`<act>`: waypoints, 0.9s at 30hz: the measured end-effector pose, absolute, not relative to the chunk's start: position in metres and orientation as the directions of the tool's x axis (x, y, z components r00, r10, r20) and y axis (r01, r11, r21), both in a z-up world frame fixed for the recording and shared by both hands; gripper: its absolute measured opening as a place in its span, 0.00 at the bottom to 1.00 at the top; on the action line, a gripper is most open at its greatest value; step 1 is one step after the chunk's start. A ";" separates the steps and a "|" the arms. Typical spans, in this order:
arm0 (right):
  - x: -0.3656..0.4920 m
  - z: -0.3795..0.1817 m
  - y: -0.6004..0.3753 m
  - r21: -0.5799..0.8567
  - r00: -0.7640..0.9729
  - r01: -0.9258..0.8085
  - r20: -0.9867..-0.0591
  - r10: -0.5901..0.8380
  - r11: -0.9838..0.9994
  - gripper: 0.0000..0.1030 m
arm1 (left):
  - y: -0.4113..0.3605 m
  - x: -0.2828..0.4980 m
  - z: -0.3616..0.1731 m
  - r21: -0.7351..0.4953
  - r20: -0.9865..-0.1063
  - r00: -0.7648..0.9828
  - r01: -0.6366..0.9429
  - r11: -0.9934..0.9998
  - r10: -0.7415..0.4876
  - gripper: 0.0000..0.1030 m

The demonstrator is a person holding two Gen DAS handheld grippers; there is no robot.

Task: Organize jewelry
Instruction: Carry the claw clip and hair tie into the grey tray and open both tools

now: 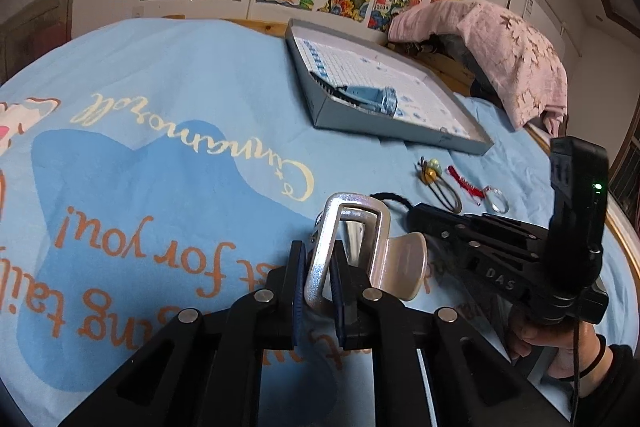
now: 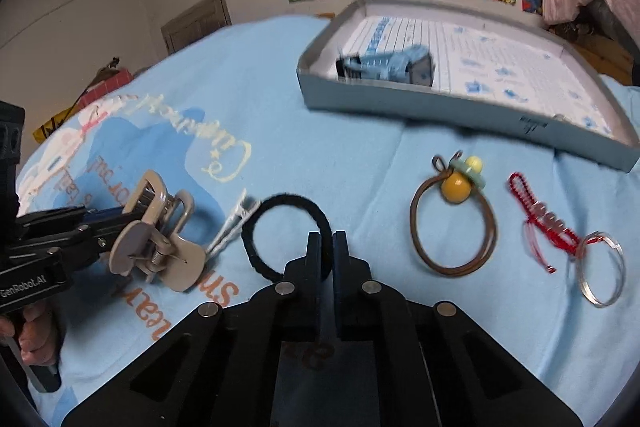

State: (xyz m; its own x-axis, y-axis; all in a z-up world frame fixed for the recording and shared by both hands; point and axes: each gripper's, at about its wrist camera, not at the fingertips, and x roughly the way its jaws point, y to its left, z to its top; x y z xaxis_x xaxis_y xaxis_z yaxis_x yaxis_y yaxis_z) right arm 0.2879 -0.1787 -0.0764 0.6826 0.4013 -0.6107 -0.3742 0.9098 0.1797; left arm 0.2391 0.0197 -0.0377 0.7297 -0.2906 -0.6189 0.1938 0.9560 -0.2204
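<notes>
From the left wrist, the left gripper (image 1: 320, 287) pinches a silver clip (image 1: 352, 239) just above the blue bed (image 1: 180, 75). The right gripper (image 1: 416, 215) lies near, its tips by a black band (image 1: 390, 198). A box (image 1: 384, 129) sits farther back with one blue clip (image 1: 370, 99) in it, so most work is left. From the right wrist, the right gripper (image 2: 327, 247) is pressed together on the black band (image 2: 280, 199). A small clip (image 2: 232, 227), a brown band (image 2: 452, 227), a red cord (image 2: 540, 219) and a ring (image 2: 600, 267) still lie on the bed. The box wall (image 2: 440, 107) stands up, so things must go over it. The way there looks open.
</notes>
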 end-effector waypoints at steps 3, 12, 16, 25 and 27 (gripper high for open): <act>0.279 -0.062 -0.189 0.194 0.723 -0.362 -0.559 0.406 0.912 0.04 | 0.022 0.238 -0.030 -0.238 -0.596 0.747 0.184 0.954 -0.293 0.11; 0.283 -0.025 -0.232 0.192 0.827 -0.279 -0.450 0.337 0.941 0.04 | -0.007 0.274 0.007 -0.271 -0.545 0.780 0.183 0.945 -0.307 0.11; 0.297 -0.011 -0.268 0.193 0.880 -0.176 -0.409 0.242 0.965 0.04 | -0.042 0.308 0.016 -0.285 -0.533 0.781 0.197 0.938 -0.326 0.11; 0.365 -0.016 -0.346 0.245 0.911 0.032 -0.406 0.073 0.969 0.04 | -0.115 0.390 0.018 -0.257 -0.561 0.763 0.209 0.944 -0.322 0.11; 0.381 -0.030 -0.355 0.270 0.898 0.045 -0.432 0.079 0.962 0.04 | -0.126 0.403 0.014 -0.242 -0.572 0.761 0.201 0.949 -0.306 0.11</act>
State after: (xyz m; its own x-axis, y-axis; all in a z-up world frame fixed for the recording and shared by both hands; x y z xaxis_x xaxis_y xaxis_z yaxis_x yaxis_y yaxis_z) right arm 0.3814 -0.3553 -0.0297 0.8982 0.0792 -0.4323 0.0452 0.9618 0.2701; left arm 0.4025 -0.1257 0.0135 0.7610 -0.3065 -0.5718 0.2008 0.9494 -0.2416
